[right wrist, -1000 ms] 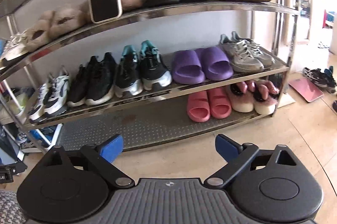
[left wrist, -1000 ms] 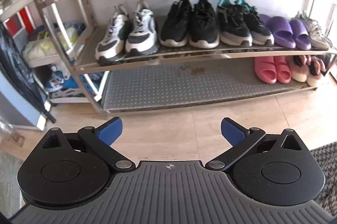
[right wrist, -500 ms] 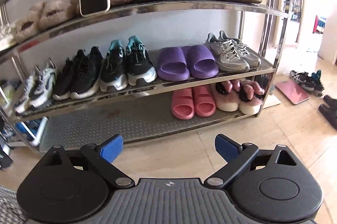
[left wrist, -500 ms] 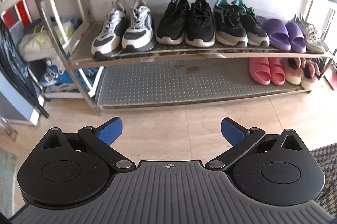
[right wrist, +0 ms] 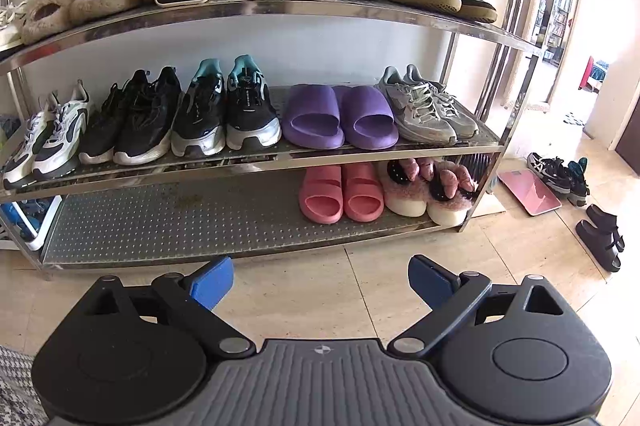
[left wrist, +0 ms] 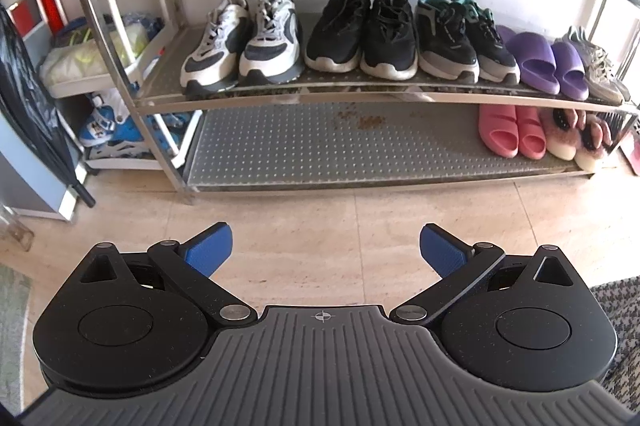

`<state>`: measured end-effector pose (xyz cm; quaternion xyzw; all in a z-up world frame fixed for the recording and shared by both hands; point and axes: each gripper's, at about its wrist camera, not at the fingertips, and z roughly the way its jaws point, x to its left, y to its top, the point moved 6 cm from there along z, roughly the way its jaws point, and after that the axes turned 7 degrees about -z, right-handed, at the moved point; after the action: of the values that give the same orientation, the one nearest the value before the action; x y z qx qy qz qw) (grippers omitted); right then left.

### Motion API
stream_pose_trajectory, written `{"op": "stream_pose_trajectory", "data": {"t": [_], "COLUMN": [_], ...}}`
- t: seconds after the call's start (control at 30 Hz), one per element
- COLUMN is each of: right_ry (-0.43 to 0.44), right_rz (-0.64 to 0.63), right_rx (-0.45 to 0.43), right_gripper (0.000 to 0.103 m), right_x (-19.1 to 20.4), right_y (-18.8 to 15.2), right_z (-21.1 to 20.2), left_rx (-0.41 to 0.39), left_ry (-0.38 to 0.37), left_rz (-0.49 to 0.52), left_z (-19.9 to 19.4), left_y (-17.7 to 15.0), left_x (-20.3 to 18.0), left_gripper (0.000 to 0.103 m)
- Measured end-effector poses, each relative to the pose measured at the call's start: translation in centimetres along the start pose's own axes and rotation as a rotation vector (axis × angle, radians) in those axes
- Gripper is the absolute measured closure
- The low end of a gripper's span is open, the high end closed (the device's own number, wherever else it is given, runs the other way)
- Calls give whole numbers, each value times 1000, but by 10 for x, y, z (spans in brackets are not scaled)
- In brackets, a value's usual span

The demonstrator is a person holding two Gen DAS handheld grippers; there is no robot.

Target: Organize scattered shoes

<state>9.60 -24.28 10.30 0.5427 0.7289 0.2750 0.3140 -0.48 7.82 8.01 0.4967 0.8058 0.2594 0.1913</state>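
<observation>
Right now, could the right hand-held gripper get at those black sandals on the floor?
Probably yes. The right hand-held gripper is open and empty, and only bare floor shows between it and the black sandals, though they lie well off to its right.

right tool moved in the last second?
Yes. The right tool swung rightward: the shoe rack slid left in its view, baring floor shoes beside it.

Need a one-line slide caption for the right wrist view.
Open right gripper faces a full shoe rack; two pairs remain on the floor.
</observation>
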Motion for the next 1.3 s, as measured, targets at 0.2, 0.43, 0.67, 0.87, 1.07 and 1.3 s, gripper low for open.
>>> {"op": "stream_pose_trajectory", "data": {"t": [0.2, 0.43, 0.67, 0.87, 1.07, 1.3], "right_ry": [4, 5, 8, 10, 7, 9], "right_rz": [0, 0, 0, 2, 7, 12], "right_rx": [1, 2, 3, 2, 2, 1], "right_gripper": [8, 8, 8, 8, 8, 8], "right_x": [0, 0, 2, 2, 4, 4], "right_y": [1, 1, 1, 2, 0, 0], "right_z": [1, 1, 1, 1, 0, -2], "left_rx": [3, 12, 8, 2, -11, -14], "left_ry": [6, 15, 17, 27, 40, 51], "left_rz": [6, 4, 19, 31, 34, 46], "left_z": [1, 2, 1, 1, 0, 1], "left_y": [0, 0, 0, 0, 0, 0], "left_x": [-1, -2, -4, -6, -8, -11], "left_gripper": [1, 1, 1, 1, 1, 1]}}
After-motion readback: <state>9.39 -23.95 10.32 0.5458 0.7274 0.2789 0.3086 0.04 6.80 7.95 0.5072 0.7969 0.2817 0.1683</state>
